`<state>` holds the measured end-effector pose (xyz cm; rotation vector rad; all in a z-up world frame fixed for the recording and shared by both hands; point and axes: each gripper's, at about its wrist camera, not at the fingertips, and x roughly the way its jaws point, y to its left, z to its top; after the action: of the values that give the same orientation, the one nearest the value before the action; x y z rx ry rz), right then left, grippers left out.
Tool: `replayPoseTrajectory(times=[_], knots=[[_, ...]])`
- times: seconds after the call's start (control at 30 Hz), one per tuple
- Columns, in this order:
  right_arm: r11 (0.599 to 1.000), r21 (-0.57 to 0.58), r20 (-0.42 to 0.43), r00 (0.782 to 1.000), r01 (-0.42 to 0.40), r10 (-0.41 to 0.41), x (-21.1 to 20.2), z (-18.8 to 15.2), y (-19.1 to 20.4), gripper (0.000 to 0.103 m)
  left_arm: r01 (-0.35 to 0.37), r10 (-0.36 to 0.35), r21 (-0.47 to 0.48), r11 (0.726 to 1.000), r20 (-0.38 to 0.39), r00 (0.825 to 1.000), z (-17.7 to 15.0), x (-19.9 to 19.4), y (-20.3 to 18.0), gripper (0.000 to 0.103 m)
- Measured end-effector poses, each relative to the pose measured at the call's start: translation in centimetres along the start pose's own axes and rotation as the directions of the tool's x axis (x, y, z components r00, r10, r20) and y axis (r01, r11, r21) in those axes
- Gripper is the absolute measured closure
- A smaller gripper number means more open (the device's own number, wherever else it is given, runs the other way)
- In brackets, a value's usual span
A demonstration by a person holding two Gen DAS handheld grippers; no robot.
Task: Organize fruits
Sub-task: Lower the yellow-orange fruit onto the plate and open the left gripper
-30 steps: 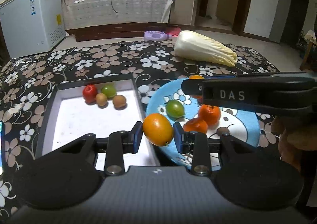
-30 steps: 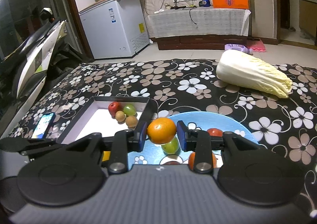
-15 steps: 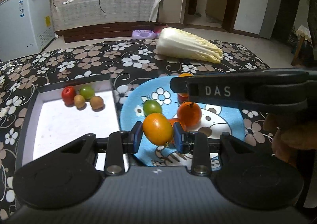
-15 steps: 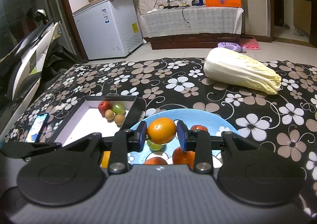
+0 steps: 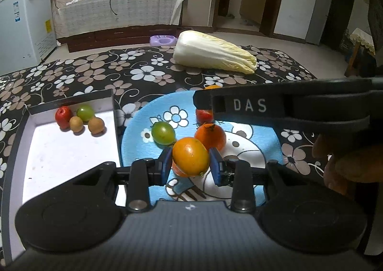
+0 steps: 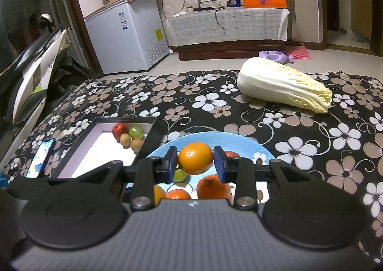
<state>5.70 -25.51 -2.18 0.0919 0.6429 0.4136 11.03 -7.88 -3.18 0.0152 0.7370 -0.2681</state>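
**Both grippers loaded with oranges above the blue plate: handling notes**

Left to right across the scene.

White tray [image 5: 59,151]: sits on the flowered counter [image 5: 134,72], its right wall against the plate's left rim. Its far corner holds a red fruit [image 5: 63,116], a green fruit [image 5: 85,112] and two brown fruits [image 5: 96,125]. All are small and round, likely to roll on the flat tray floor.

Left gripper [image 5: 191,162]: jaws part open, pads pressed on either side of an orange fruit [image 5: 190,156], held at its widest girth, clear above the near part of the blue plate [image 5: 136,132]. The skin looks smooth and glossy, so slippery by my judgement. It is probably light and firm with some give. Grip across the equator, as now; pressure moderate, since squeezing risks bruising or popping it out forward.

Plate contents: a green fruit [image 5: 163,133], a stemmed orange [image 5: 210,136], a red fruit [image 5: 204,115] partly hidden by the other tool. They lie close together, so a release here could knock one into its neighbours.

Right gripper [image 6: 195,162]: same partial opening, pads clamping a second orange [image 6: 195,158] at mid-girth, over the plate's far half. The peel looks dimpled and less slick, and the hold appears centred.

Far right: a napa cabbage [image 6: 284,87], well apart, untouched.
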Motion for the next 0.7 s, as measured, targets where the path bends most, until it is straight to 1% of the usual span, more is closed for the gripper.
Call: replayPoseTrajectory(times=[0.27,0.7], knots=[[1.0,-0.001,-0.003,1.0,0.003,-0.003,-0.04,-0.04,-0.16,0.067,0.024,-0.024,0.012,1.0,0.0,1.0,-0.04,0.37,-0.63,0.064],[1.0,0.0,-0.003,1.0,0.005,-0.005,-0.03,-0.07,-0.13,0.067,0.041,-0.041,0.031,0.999,-0.011,0.999,-0.13,0.64,-0.98,0.064]])
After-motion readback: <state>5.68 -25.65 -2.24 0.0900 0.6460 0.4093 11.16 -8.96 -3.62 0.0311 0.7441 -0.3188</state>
